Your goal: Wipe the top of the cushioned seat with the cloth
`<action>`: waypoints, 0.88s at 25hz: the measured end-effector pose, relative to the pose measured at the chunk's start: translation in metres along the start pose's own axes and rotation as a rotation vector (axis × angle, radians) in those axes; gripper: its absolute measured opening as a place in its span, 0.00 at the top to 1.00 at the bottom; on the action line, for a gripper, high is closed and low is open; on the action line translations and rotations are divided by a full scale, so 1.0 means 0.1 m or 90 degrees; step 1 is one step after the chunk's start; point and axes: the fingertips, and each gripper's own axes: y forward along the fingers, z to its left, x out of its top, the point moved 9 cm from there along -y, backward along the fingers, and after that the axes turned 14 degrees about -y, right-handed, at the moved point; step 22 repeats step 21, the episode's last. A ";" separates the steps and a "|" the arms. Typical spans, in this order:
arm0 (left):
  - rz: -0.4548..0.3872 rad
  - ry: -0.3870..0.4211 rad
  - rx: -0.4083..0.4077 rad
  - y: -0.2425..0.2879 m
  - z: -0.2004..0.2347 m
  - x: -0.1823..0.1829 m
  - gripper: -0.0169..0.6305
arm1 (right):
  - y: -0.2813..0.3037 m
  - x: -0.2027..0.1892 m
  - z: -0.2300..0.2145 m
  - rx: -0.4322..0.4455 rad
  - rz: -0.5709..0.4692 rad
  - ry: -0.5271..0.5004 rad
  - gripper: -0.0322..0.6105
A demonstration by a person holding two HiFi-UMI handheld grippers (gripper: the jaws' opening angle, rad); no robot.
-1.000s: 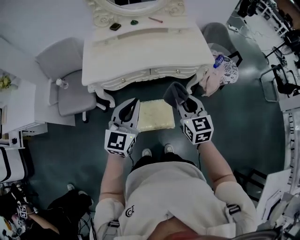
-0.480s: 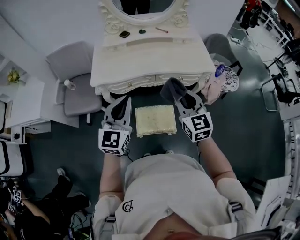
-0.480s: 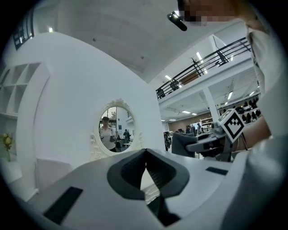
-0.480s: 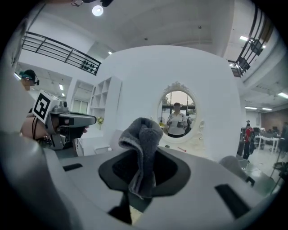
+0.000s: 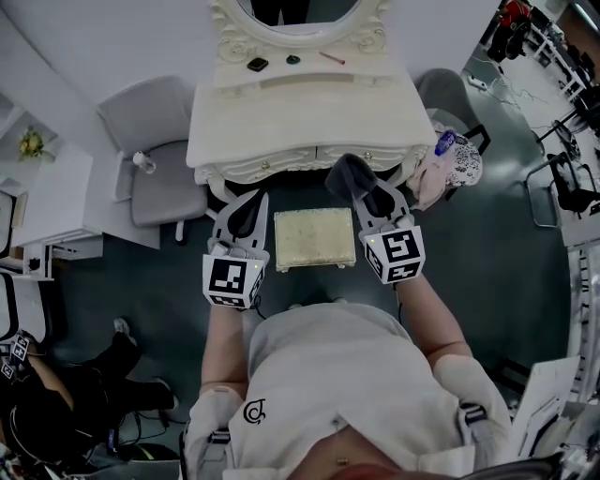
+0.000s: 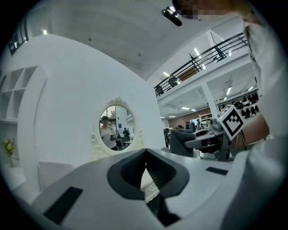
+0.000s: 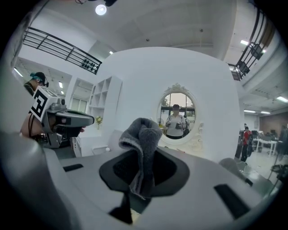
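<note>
The cushioned seat (image 5: 314, 238) is a cream square stool on the dark floor in front of the white dressing table (image 5: 309, 117), between my two grippers in the head view. My right gripper (image 5: 366, 192) is shut on a grey cloth (image 5: 345, 175), held in the air right of the seat's far corner; the cloth (image 7: 141, 143) stands bunched up between the jaws in the right gripper view. My left gripper (image 5: 246, 214) hangs left of the seat, shut with nothing in it; its jaws (image 6: 146, 173) meet in the left gripper view.
A grey chair (image 5: 155, 159) stands left of the dressing table, another chair with a patterned bag (image 5: 450, 155) to its right. Small items lie on the table top below the oval mirror (image 5: 298, 11). A person (image 5: 56, 412) crouches at lower left.
The head view has shifted, so the table and seat sit slightly lower and more to the right. Both grippers stay beside the seat, the cloth still held.
</note>
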 end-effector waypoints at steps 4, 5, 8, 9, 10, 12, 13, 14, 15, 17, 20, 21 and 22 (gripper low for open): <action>0.000 -0.002 0.002 -0.01 -0.02 0.00 0.95 | -0.01 -0.01 0.00 0.001 -0.001 0.000 0.85; 0.000 -0.002 0.002 -0.02 -0.02 0.00 0.95 | -0.01 -0.01 0.01 0.002 -0.003 -0.002 0.85; 0.001 -0.002 0.004 -0.04 -0.06 -0.01 0.95 | -0.03 0.00 0.04 0.010 -0.010 -0.009 0.85; 0.002 -0.003 0.004 -0.04 -0.07 -0.02 0.95 | -0.04 0.00 0.04 0.011 -0.012 -0.010 0.84; 0.004 -0.003 0.005 -0.04 -0.09 -0.03 0.95 | -0.05 0.00 0.04 0.011 -0.014 -0.010 0.84; 0.007 -0.001 0.005 -0.04 -0.12 -0.04 0.95 | -0.07 -0.01 0.04 0.010 -0.014 -0.007 0.84; 0.007 -0.001 0.005 -0.04 -0.13 -0.05 0.95 | -0.07 -0.01 0.04 0.010 -0.014 -0.005 0.84; 0.006 -0.001 0.005 -0.04 -0.14 -0.05 0.95 | -0.08 -0.02 0.04 0.010 -0.013 -0.004 0.84; 0.006 0.000 0.005 -0.04 -0.16 -0.06 0.95 | -0.08 -0.03 0.05 0.010 -0.013 -0.004 0.84; 0.010 0.002 0.006 -0.06 -0.18 -0.07 0.95 | -0.11 -0.05 0.06 0.011 -0.011 -0.005 0.84; 0.013 0.012 0.009 -0.07 -0.21 -0.07 0.95 | -0.14 -0.07 0.08 0.013 -0.007 -0.012 0.84; 0.013 0.017 0.009 -0.06 -0.23 -0.06 0.95 | -0.15 -0.07 0.08 0.014 -0.005 -0.016 0.84; 0.013 0.017 0.009 -0.06 -0.23 -0.06 0.95 | -0.15 -0.07 0.08 0.014 -0.005 -0.016 0.84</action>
